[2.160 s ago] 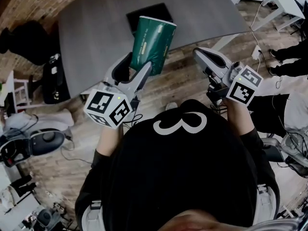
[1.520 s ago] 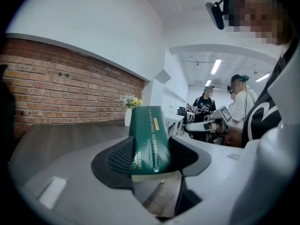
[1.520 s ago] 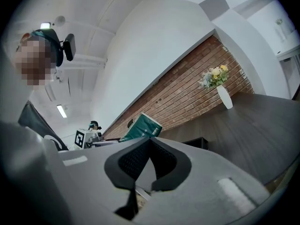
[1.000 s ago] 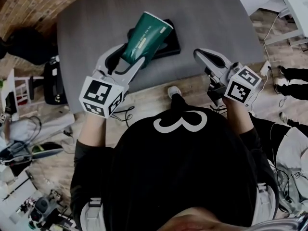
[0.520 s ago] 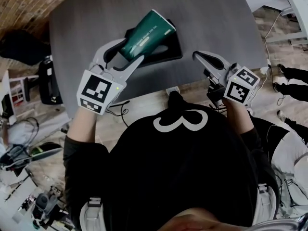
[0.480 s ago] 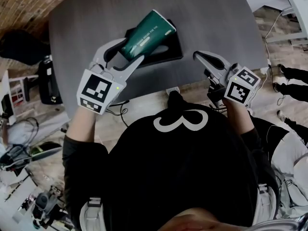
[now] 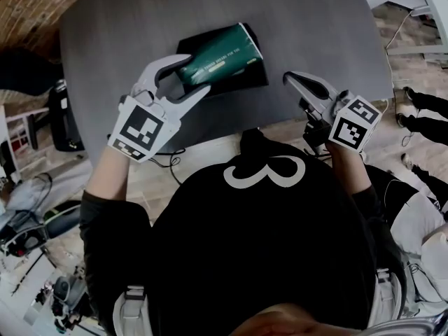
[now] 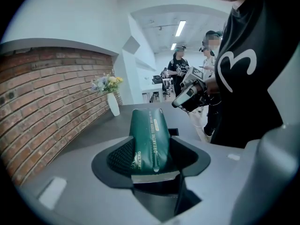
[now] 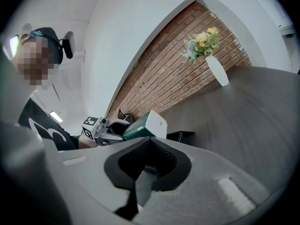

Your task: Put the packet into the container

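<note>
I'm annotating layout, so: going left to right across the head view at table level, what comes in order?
Left tongs → green packet → right tongs. The black container lies under the packet, so it is left out.

Head view is running dim and flat. The table (image 7: 315,19) is taking soft, even light with no hard shadows, and the black shirt (image 7: 266,243) is losing all detail. Fisheye is bending the frame edges.

Both gripper views are vignetting to black in the corners.

Left gripper view: ceiling strips (image 8: 180,28) at upper centre are blowing out. The packet (image 8: 149,142) is rendering sharp; the lower foreground is blurring.

Right gripper view: the white wall (image 9: 140,27) across the top is glaring, and the brick wall (image 9: 178,74) is curving.
</note>
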Demonstrator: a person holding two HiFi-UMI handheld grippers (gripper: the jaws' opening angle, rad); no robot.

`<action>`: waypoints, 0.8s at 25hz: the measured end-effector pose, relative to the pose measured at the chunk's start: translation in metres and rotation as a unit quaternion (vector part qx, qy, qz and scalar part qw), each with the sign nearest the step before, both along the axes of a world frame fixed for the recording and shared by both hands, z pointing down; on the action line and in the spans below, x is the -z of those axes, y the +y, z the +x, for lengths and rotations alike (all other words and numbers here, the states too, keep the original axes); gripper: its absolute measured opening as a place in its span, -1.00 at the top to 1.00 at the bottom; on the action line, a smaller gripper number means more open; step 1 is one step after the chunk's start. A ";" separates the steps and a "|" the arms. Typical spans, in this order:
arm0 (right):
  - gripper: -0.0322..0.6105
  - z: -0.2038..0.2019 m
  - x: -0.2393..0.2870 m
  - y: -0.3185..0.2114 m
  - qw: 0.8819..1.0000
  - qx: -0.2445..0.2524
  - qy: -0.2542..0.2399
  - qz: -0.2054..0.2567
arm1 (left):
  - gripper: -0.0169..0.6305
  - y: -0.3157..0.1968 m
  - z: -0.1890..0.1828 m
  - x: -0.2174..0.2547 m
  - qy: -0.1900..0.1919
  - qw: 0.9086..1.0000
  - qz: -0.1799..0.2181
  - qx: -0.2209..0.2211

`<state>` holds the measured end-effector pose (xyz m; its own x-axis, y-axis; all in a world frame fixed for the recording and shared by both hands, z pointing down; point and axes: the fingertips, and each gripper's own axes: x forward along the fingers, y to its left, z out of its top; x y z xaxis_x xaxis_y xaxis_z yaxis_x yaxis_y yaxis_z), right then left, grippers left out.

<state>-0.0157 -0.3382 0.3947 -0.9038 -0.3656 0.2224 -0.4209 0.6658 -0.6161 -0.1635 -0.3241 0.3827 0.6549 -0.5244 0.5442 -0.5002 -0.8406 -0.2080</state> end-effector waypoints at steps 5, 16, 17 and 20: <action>0.89 0.004 -0.010 -0.003 1.000 -0.002 0.002 -0.009 | 0.12 0.001 0.001 -0.014 -0.022 0.999 -0.009 -0.042; 0.89 0.019 -0.023 -0.005 1.000 -0.013 -0.004 -0.020 | 0.12 0.014 0.018 -0.031 -0.039 0.994 -0.025 -0.102; 0.89 0.019 -0.023 -0.007 1.000 -0.014 -0.003 -0.021 | 0.12 0.014 0.019 -0.034 -0.043 0.993 -0.027 -0.104; 0.89 0.021 -0.026 -0.009 1.000 -0.016 -0.001 -0.026 | 0.12 0.014 0.020 -0.045 -0.048 0.992 -0.035 -0.109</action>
<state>0.0049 -0.3470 0.4204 -0.8923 -0.3825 0.2398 -0.4402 0.6195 -0.6499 -0.1430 -0.3106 0.4275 0.6913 -0.3348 0.6403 -0.2857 -0.9406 -0.1834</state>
